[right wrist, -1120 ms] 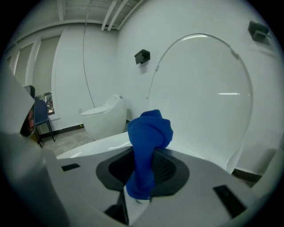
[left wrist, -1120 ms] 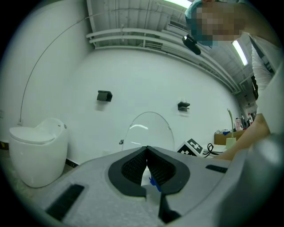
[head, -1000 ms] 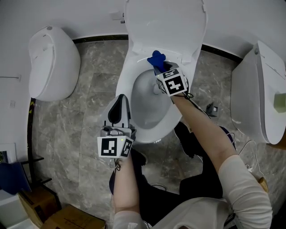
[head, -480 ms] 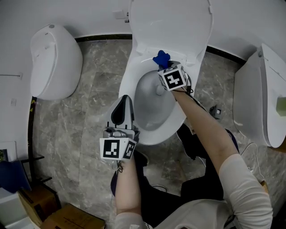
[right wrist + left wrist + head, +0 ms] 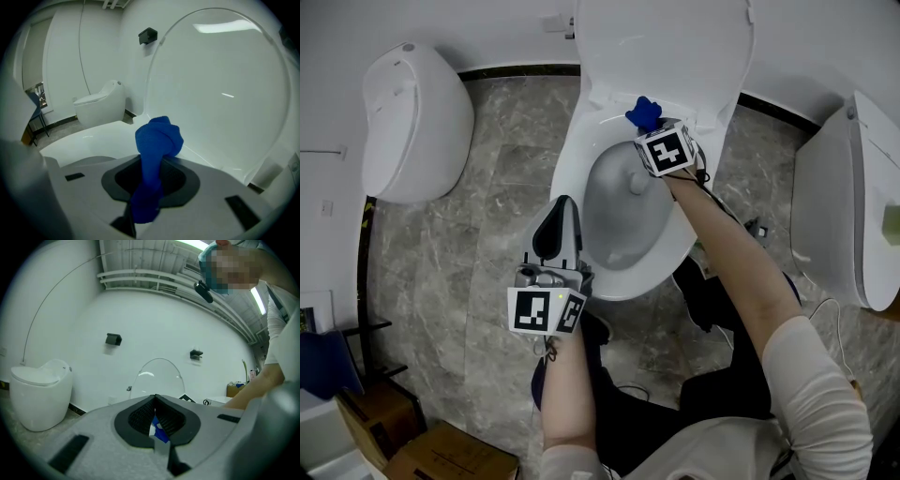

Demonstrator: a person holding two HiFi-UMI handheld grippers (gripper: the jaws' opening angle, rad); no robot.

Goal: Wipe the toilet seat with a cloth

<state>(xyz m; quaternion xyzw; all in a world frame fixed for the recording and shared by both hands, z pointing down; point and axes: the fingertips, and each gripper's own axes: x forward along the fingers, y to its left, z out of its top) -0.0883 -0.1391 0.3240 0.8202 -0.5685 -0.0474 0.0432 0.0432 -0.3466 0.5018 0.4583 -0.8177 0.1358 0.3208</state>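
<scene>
Right gripper point(image 5: 650, 129) is up at the back of the seat point(image 5: 570, 159), fingers clenched on the blue cloth point(image 5: 644, 112). A bunched wad pokes out past the tips and appears to rest on the white rim, just below the raised lid point(image 5: 666, 47). So that's where the cloth is: rear of the seat, by the hinge line, with a tail hanging back through the fingers. Left gripper point(image 5: 563, 204) hovers over the near-left rim, fingers pressed together tip to tip with nothing in them. The blue sliver in its own view looks like the cloth farther off.

This reads as the wiping stroke, at the back curve. To do it well, I'd say press the wad flat so that cloth, not finger, meets the plastic. Follow the ring round one side and down to the front, and don't dip into the bowl point(image 5: 623, 202). Mind the lid: it stands close behind, and a knock could bring it down. The grip is on a narrow neck of fabric, so heavy drag may tug it loose. Light, even pressure is the call.

The surface is glossy white, smooth and curved, and probably slick. The room has a grey marbled floor point(image 5: 487, 187) and a white wall with dark skirting. There's a left toilet point(image 5: 412, 122), a right toilet point(image 5: 844, 206), and boxes point(image 5: 441, 455) in the near-left corner.
</scene>
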